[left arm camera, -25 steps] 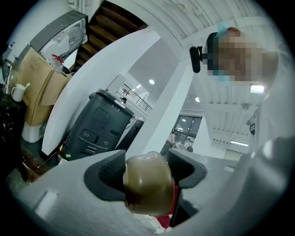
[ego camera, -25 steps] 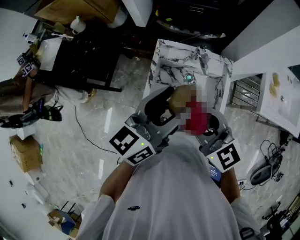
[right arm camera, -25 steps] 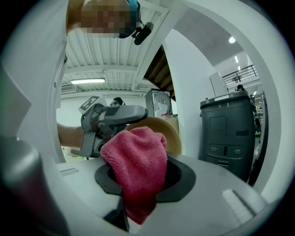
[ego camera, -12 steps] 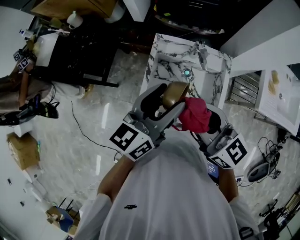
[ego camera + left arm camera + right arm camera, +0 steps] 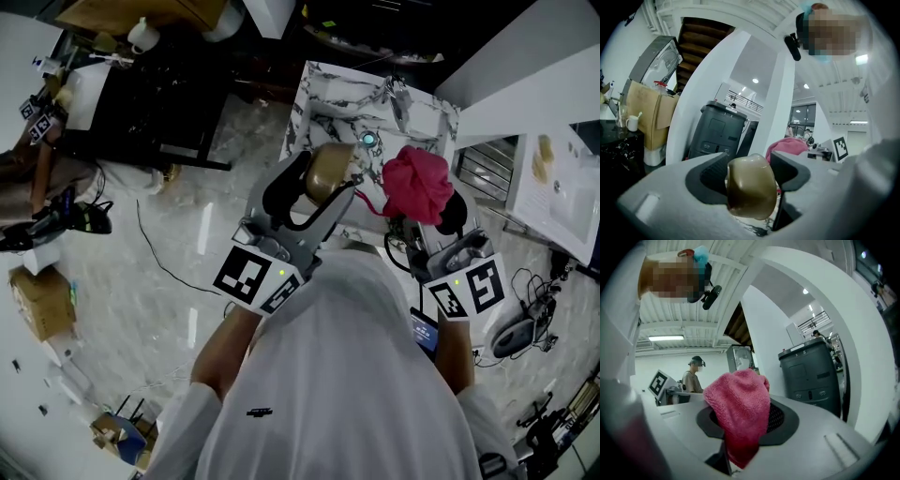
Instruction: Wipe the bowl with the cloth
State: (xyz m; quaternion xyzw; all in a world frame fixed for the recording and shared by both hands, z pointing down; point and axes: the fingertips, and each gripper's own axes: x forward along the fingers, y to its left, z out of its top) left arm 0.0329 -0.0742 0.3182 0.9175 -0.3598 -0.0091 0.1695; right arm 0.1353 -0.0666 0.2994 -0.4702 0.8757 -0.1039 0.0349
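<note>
My left gripper (image 5: 330, 180) is shut on a small golden-brown bowl (image 5: 327, 172), held up in the air above the marble counter. In the left gripper view the bowl (image 5: 751, 186) sits clamped between the two grey jaws, and the cloth (image 5: 786, 146) shows behind it to the right. My right gripper (image 5: 424, 202) is shut on a bunched pink-red cloth (image 5: 418, 184), a short gap to the right of the bowl. The cloth (image 5: 739, 413) hangs over the jaws in the right gripper view. Bowl and cloth are apart.
Below both grippers lies a white marble counter (image 5: 328, 103) with a sink and a round drain (image 5: 368, 141). A dark table with a white mug (image 5: 141, 36) stands at the upper left. A dark grey bin (image 5: 716, 133) and another person (image 5: 693, 373) stand in the background.
The cloth was pressed against the bowl a second ago. My right gripper has since drawn it away to the right, leaving a gap. Both grippers sit slightly higher in the head view.
</note>
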